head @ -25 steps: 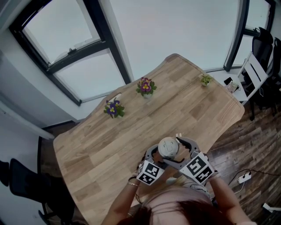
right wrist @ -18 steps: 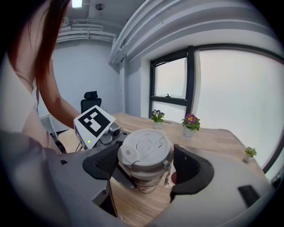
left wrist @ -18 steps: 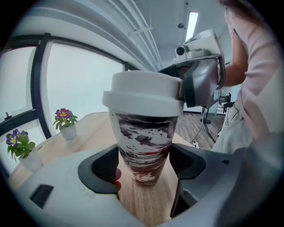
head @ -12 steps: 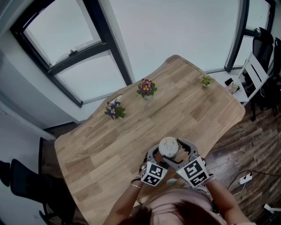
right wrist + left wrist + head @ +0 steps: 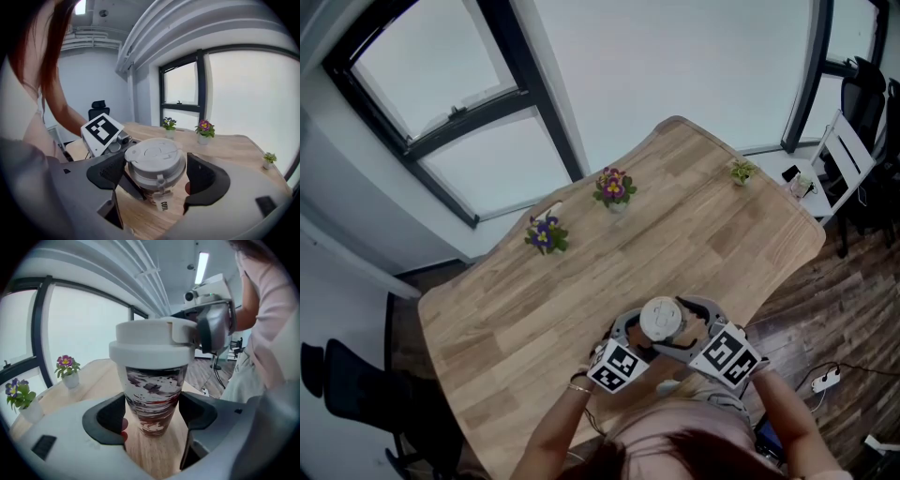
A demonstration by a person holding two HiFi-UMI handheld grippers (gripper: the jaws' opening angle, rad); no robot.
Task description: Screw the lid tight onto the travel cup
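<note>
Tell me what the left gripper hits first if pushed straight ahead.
The travel cup: its patterned body stands between the left gripper's jaws, directly ahead, seemingly gripped.

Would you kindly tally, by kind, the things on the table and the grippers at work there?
Travel cup: 1
Lid: 1
Potted plants: 3
Grippers, left gripper and right gripper: 2
Total: 7

In the head view the white round lid (image 5: pixel 660 317) hides the body of the marbled travel cup (image 5: pixel 152 397), and the person's head (image 5: pixel 694 459) covers the light wooden table's (image 5: pixel 534 309) near edge.
</note>
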